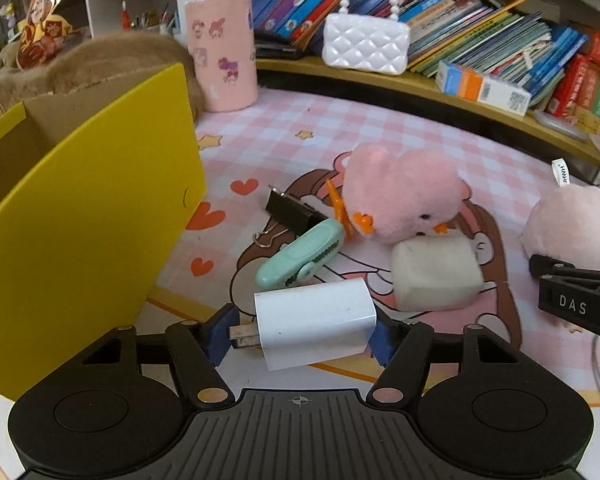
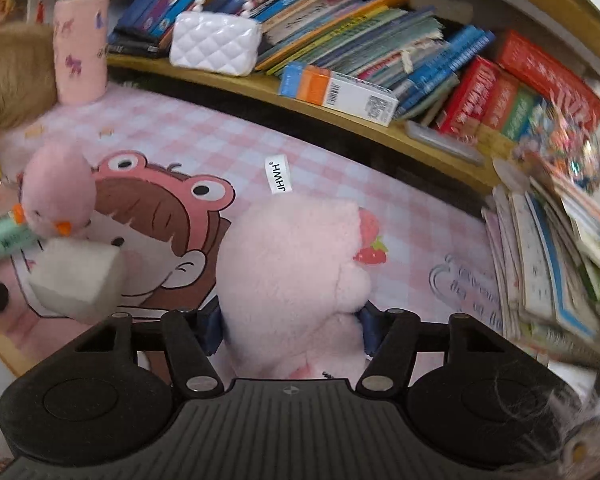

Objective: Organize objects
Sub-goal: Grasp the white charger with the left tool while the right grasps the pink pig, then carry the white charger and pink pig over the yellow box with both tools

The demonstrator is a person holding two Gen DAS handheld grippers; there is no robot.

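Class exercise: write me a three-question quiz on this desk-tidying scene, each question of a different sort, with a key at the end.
1. True or false: the white charger sits between the pads of the left claw.
2. Multiple choice: what does the right claw close on? A) the grey-white foam block B) the pale pink plush toy C) the black binder clip
3. Fill in: the tall box beside the left claw is coloured ____.

Key: 1 true; 2 B; 3 yellow.
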